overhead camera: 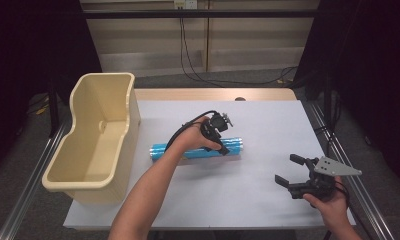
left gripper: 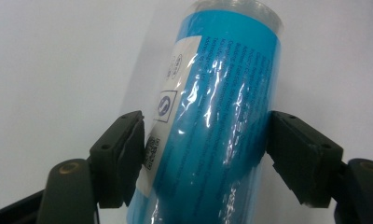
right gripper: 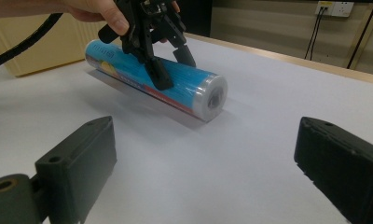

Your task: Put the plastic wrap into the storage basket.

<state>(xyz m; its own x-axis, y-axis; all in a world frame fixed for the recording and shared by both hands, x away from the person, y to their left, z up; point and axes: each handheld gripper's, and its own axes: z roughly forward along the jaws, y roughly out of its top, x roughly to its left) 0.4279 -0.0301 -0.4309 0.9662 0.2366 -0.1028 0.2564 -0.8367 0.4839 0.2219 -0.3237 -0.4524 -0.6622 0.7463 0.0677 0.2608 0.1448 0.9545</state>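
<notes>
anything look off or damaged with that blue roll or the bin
Nothing stands out. The blue roll lies flat on the table, wrapper intact, with the left gripper closed around it. The beige bin stands upright at the table's left edge.

Beige wall (overhead camera: 153, 35), grey floor (overhead camera: 18, 165), dark corners.

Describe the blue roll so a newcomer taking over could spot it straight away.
Start from the white table, with the cream bin at its left edge. The blue roll lies on its side right of that bin, mid-table. It alone is plastic-wrapped, with the left gripper straddling it.
</notes>
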